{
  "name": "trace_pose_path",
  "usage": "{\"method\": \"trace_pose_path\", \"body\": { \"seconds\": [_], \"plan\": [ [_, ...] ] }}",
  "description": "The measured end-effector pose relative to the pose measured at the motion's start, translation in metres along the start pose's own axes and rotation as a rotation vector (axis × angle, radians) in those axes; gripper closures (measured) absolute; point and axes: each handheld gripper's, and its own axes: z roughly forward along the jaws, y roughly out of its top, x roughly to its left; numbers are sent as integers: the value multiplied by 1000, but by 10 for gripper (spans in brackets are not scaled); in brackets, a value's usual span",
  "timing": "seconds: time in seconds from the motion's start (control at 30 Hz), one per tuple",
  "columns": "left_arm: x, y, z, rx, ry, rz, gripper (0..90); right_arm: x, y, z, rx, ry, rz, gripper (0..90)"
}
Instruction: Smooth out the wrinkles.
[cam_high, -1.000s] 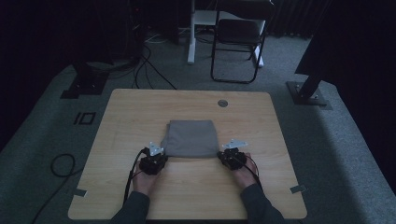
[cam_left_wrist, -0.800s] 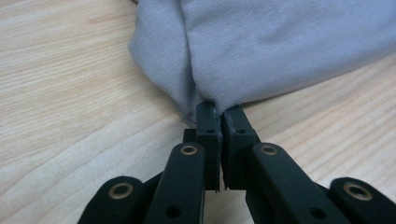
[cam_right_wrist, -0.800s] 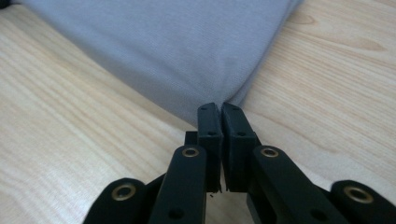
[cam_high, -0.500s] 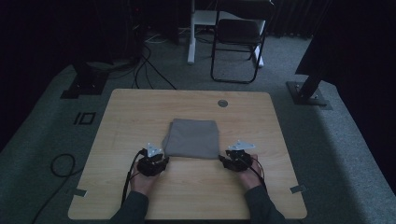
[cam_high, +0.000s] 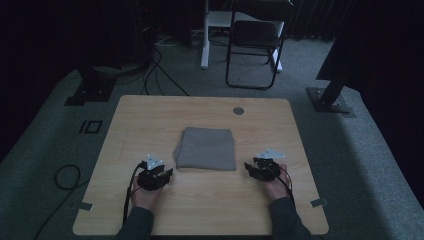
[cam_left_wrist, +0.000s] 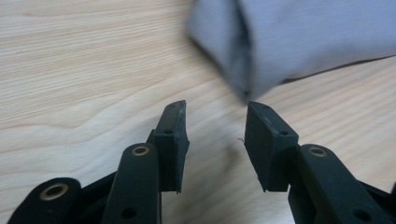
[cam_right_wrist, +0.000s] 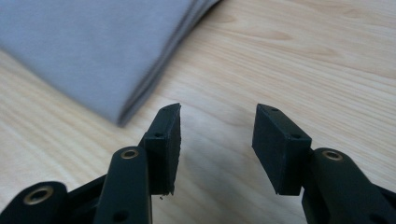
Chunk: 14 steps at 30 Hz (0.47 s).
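Folded grey cloth (cam_high: 206, 148) lies mid-surface (cam_high: 150, 115), between and just ahead of both grippers. Left gripper (cam_left_wrist: 214, 114): jaws apart, empty, cloth's near corner just ahead, slightly right. Right gripper (cam_right_wrist: 215, 116): jaws apart, cloth corner ahead-left. Both about equally near. Cloth's layers partly blurred, far edges cut off in gripper views.

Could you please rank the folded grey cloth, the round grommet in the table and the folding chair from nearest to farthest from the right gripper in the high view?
1. Folded grey cloth, just left of the right gripper.
2. Round grommet, near the table's far edge.
3. Folding chair, on the floor beyond the table.
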Motion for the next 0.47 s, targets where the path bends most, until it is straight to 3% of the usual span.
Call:
{"method": "trace_pose_path", "body": {
  "seconds": [0.1, 0.47],
  "plan": [
    [10, 0, -2, -11, 7, -44, 586, -6, -2, -1, -8, -16, 12, 518],
    [29, -2, -3, -23, 55, -130, 585, -16, -5, 0, -18, -49, 43, 514]
  ]
}}
